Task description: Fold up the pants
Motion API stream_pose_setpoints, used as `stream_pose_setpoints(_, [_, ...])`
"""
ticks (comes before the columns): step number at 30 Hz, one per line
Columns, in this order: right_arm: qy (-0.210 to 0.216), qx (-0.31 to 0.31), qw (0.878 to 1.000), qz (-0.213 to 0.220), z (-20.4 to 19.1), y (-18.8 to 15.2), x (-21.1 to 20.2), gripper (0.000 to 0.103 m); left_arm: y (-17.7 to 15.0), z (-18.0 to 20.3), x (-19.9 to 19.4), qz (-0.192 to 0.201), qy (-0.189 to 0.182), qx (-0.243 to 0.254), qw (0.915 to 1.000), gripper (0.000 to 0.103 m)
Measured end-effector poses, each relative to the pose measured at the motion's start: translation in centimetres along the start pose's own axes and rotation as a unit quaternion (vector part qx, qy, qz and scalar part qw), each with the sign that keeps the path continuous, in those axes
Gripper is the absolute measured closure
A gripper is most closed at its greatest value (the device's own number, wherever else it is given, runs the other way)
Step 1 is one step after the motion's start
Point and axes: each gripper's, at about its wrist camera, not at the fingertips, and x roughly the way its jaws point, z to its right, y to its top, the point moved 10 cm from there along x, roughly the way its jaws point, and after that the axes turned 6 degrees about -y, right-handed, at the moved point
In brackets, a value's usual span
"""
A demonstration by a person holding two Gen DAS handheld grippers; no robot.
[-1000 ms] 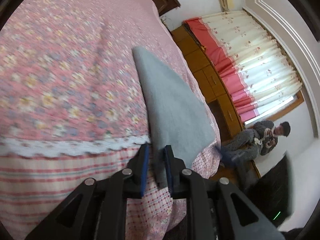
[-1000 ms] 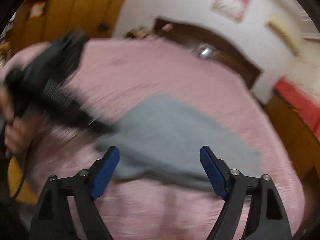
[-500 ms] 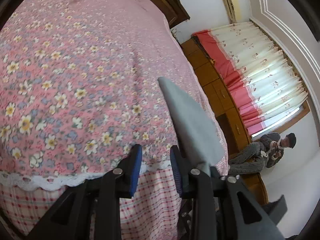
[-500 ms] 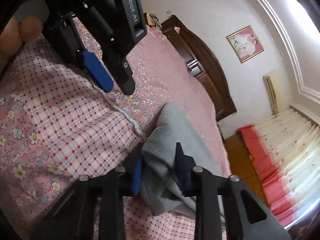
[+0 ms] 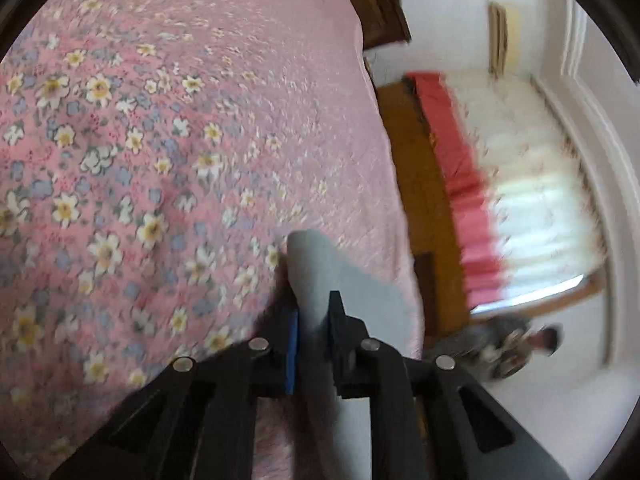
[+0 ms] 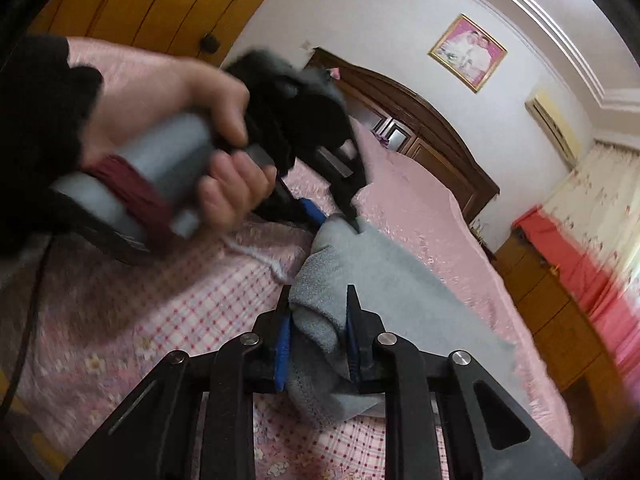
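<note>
Grey fleece pants (image 6: 384,276) lie on the pink floral bed near its foot edge. My right gripper (image 6: 316,320) is shut on a bunched end of the pants. My left gripper (image 5: 312,320) is shut on another edge of the pants (image 5: 316,276), which rise between its fingers. In the right wrist view the left gripper (image 6: 334,210) shows at the upper left, held in a hand, its tips pinching the pants' far corner.
The pink floral bedspread (image 5: 160,140) has a checked border (image 6: 180,312) at the foot. A wooden headboard (image 6: 420,120) stands at the far end. Wooden cabinets (image 6: 560,312) and red-and-cream curtains (image 5: 520,200) line the right side. A seated person (image 5: 520,344) is by the window.
My left gripper, open beside the pants half a second ago, has closed on their edge. My right gripper stays shut on the bunched end. Both views have swung.
</note>
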Motion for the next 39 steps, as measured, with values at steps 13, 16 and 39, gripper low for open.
stream_pose_setpoints(13, [0.139, -0.007, 0.989, 0.052, -9.2, 7.1, -2.2, 0.081, 2.3, -0.7, -12.2, 0.082, 0.107, 0.081, 0.9875, 0.093])
stream_pose_setpoints(16, [0.159, -0.034, 0.985, 0.051, -13.1, 8.0, -2.8, 0.081, 2.2, -3.6, -15.8, 0.091, 0.085, 0.039, 0.9914, 0.093])
stream_pose_setpoints(39, [0.179, 0.211, 0.960, 0.038, 1.3, 7.2, -3.9, 0.081, 0.4, 10.3, -9.8, 0.084, 0.130, 0.206, 0.9662, 0.093])
